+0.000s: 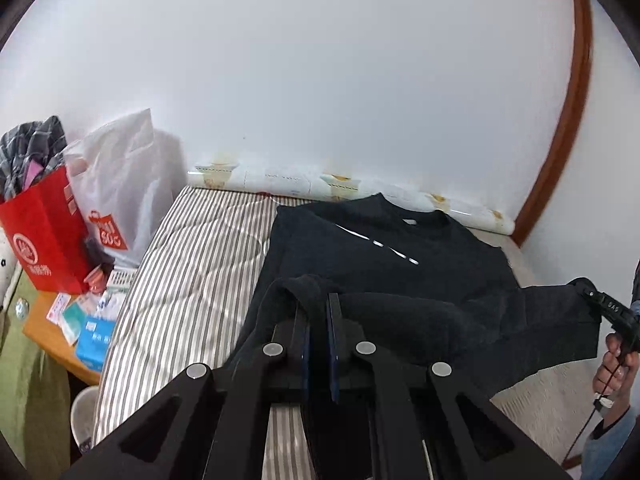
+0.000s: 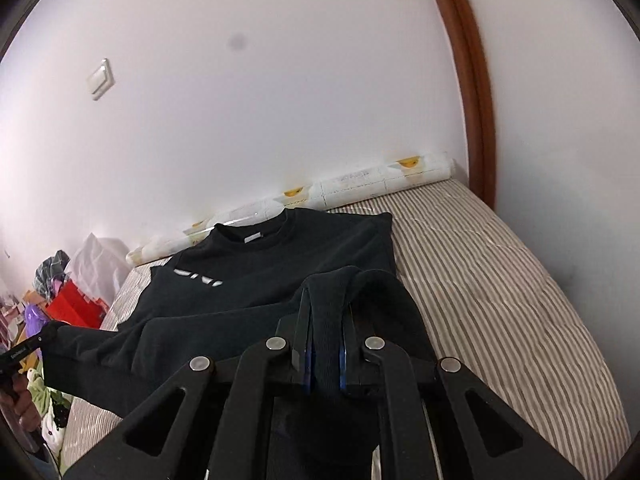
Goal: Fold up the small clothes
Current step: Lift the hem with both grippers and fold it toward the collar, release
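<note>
The left gripper (image 1: 318, 304) is pinching the hem of the black sweatshirt (image 1: 384, 248) between pressed-together jaws; the right gripper (image 2: 329, 300) is clamping another part of that hem likewise. Beyond both jaws the sweatshirt is lying collar-away on the striped mattress (image 2: 500, 280), against the white wall (image 1: 320, 80).

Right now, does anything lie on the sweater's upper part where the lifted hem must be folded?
Nothing visible does. Both grippers, left and right, hold the hem; the black sweater chest is bare.
</note>
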Action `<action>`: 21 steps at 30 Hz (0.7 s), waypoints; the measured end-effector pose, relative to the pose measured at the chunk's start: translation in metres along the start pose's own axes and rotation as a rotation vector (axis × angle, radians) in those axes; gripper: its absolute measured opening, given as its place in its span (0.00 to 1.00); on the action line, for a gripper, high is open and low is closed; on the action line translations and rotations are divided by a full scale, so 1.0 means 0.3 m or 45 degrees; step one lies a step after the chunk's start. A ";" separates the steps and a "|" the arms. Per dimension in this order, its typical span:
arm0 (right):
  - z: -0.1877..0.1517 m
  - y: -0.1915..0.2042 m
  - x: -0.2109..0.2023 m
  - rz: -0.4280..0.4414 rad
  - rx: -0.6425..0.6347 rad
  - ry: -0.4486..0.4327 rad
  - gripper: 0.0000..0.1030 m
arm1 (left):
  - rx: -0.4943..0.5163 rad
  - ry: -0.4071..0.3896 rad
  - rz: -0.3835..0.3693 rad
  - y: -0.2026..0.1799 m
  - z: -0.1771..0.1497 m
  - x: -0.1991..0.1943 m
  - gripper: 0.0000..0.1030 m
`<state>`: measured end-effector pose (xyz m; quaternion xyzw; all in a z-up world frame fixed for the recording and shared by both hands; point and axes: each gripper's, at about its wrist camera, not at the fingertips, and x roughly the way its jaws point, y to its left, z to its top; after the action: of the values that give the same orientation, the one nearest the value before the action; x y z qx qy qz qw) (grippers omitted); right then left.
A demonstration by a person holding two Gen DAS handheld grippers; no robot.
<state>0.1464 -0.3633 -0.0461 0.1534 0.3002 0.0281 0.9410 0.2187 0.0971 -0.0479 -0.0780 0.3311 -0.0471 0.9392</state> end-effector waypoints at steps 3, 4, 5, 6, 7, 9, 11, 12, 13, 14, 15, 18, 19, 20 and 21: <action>0.039 -0.023 0.105 0.008 0.033 0.050 0.09 | 0.007 0.030 0.023 -0.005 0.033 0.098 0.07; 0.048 -0.032 0.138 0.011 0.048 0.069 0.09 | 0.015 0.050 0.036 -0.007 0.042 0.140 0.07; 0.056 -0.045 0.175 0.017 0.067 0.092 0.09 | 0.024 0.065 0.049 -0.009 0.046 0.171 0.07; 0.061 -0.062 0.217 0.032 0.092 0.115 0.09 | 0.035 0.083 0.065 -0.012 0.048 0.214 0.07; 0.061 -0.075 0.247 0.042 0.111 0.133 0.09 | 0.042 0.099 0.076 -0.014 0.050 0.247 0.07; 0.057 -0.103 0.325 0.044 0.146 0.189 0.09 | 0.058 0.130 0.104 -0.016 0.048 0.304 0.07; 0.047 -0.117 0.390 0.030 0.149 0.233 0.09 | 0.072 0.149 0.125 -0.017 0.045 0.345 0.07; 0.040 -0.118 0.412 0.018 0.142 0.249 0.09 | 0.077 0.163 0.135 -0.014 0.044 0.369 0.07; 0.032 -0.118 0.430 0.009 0.134 0.264 0.09 | 0.079 0.174 0.139 -0.012 0.042 0.384 0.07; 0.027 -0.120 0.450 0.000 0.126 0.278 0.09 | 0.081 0.185 0.145 -0.010 0.039 0.396 0.07; 0.021 -0.120 0.466 -0.006 0.116 0.289 0.09 | 0.081 0.196 0.147 -0.005 0.035 0.406 0.08; 0.012 -0.125 0.497 -0.014 0.094 0.314 0.10 | 0.087 0.218 0.153 0.000 0.029 0.428 0.10; 0.009 -0.129 0.505 -0.021 0.087 0.324 0.10 | 0.089 0.223 0.155 0.001 0.028 0.432 0.11; 0.006 -0.132 0.514 -0.023 0.082 0.337 0.10 | 0.091 0.227 0.155 0.002 0.027 0.434 0.11; 0.003 -0.138 0.518 -0.020 0.084 0.348 0.11 | 0.096 0.230 0.150 0.001 0.025 0.432 0.11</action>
<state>0.2726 -0.3803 -0.1445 0.1765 0.4277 0.0315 0.8860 0.3240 0.0800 -0.1218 -0.0183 0.4164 -0.0109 0.9089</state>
